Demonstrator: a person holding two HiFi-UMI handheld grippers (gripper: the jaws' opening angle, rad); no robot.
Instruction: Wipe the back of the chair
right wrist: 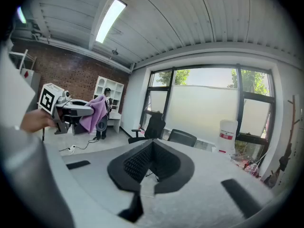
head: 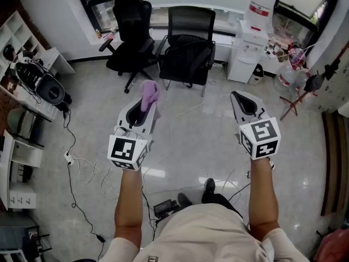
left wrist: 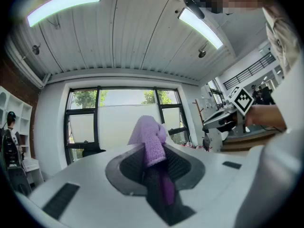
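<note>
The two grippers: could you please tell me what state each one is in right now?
Left gripper: closed on a purple cloth.
Right gripper: closed, holding nothing.

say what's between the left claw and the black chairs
Bare floor, in the head view. The left claw, shut on a purple cloth, sits short of the swivel chair and mesh chair.

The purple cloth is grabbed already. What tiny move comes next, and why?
Probably step forward, carrying the left gripper toward a chair back. It pinches the purple cloth, but the wheeled chair and the mesh chair both stand well ahead across the floor, out of touch.
</note>
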